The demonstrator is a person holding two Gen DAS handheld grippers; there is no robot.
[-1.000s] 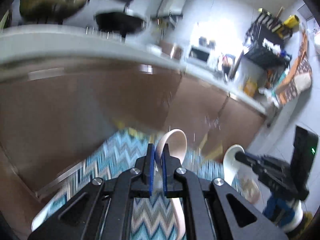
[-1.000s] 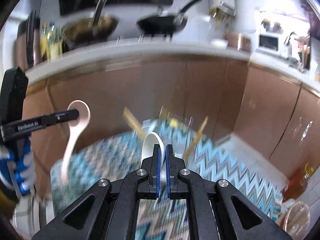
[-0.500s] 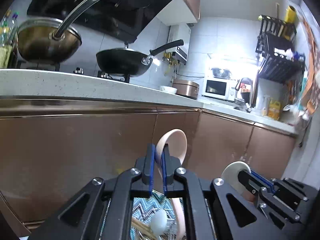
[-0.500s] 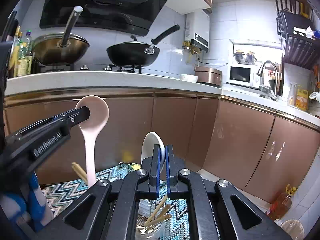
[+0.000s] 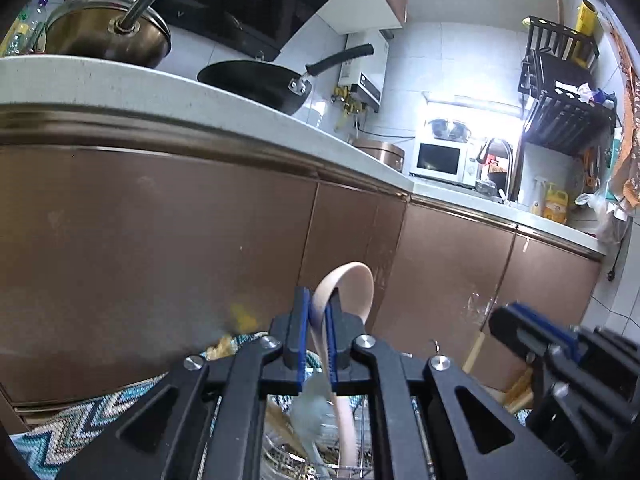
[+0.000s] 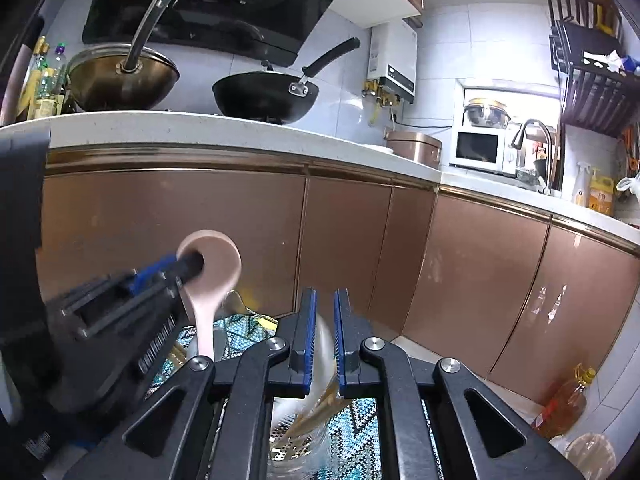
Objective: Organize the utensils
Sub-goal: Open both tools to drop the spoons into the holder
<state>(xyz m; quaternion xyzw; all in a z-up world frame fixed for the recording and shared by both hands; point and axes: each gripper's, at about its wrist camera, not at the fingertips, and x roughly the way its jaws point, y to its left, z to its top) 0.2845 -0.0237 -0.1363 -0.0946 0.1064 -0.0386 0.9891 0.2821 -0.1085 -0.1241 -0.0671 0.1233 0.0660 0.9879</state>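
Your left tongs (image 5: 316, 330) clench one pink spoon (image 5: 352, 292), bowl up. Your right tongs (image 6: 324, 330) parted; one blurred white spoon (image 6: 322, 360) between pads, contact unclear, above one holder (image 6: 298, 448) with wooden chopsticks (image 6: 320, 412), count unclear.

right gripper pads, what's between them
In the right wrist view, a blurred white spoon lies in the gap of the right gripper, pads apart, above the glass jar of chopsticks.
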